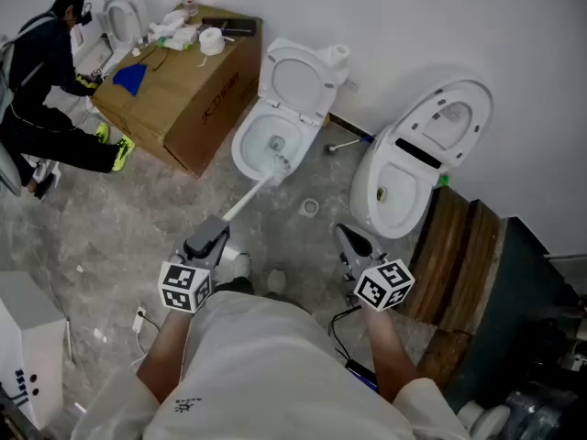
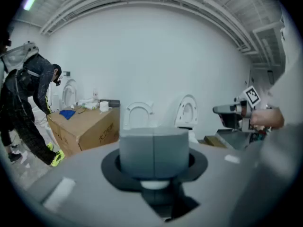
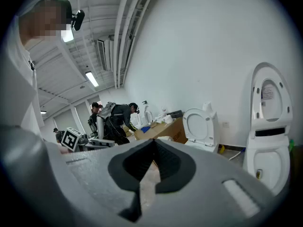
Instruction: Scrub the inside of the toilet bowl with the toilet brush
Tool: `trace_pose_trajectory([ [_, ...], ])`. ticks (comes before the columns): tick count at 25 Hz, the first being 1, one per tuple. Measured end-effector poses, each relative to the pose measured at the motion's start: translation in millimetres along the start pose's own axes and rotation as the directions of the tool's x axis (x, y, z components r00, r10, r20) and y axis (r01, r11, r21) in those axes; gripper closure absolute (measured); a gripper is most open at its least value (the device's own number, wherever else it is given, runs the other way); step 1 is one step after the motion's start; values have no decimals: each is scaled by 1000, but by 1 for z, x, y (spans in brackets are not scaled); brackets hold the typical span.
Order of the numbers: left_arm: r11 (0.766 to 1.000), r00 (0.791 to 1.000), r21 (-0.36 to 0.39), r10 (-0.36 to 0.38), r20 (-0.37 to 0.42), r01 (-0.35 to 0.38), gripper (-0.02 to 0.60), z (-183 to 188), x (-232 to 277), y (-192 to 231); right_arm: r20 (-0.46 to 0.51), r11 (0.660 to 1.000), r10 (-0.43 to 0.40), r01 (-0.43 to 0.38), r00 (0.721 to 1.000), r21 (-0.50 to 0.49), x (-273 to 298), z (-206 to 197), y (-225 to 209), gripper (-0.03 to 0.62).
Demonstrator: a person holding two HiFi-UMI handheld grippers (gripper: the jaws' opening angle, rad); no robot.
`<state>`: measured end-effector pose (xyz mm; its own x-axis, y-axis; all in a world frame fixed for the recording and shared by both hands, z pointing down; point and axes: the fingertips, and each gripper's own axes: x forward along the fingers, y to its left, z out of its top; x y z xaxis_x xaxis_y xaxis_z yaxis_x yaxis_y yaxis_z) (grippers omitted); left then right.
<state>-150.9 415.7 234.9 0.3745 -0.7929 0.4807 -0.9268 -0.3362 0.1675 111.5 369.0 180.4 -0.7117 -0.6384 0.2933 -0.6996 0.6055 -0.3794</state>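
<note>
A white toilet [image 1: 244,147] stands open with its lid up. The toilet brush [image 1: 279,161] has its head down in that bowl, and its white handle [image 1: 243,200] slants back toward me. My left gripper [image 1: 209,235] is shut on the handle's near end. In the left gripper view the fingers [image 2: 154,148] are pressed together with a sliver of the white handle [image 2: 154,185] below them. My right gripper [image 1: 347,236] hovers over the floor to the right, shut and holding nothing. Its jaws [image 3: 151,143] meet in the right gripper view.
A second open toilet [image 1: 404,186] stands to the right, beside stacked wooden planks [image 1: 449,255]. At the left a cardboard box [image 1: 193,90] carries small items, and a person [image 1: 46,71] bends over beside it. A floor drain [image 1: 310,207] lies between the toilets.
</note>
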Motion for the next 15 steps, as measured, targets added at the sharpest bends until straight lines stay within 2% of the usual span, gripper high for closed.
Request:
trace_pose_trajectory([
  [4, 1000, 1000, 12, -3, 26, 2, 434, 10, -3, 10, 0, 1000, 7, -7, 1000, -28, 5, 7, 8, 594],
  [11, 1000, 1000, 19, -13, 17, 13, 434, 11, -3, 32, 16, 999, 36, -35, 999, -17, 18, 11, 25, 592],
  [15, 999, 999, 20, -32, 18, 32, 434, 13, -2, 43, 6, 1000, 16, -15, 1000, -17, 29, 9, 31, 592],
])
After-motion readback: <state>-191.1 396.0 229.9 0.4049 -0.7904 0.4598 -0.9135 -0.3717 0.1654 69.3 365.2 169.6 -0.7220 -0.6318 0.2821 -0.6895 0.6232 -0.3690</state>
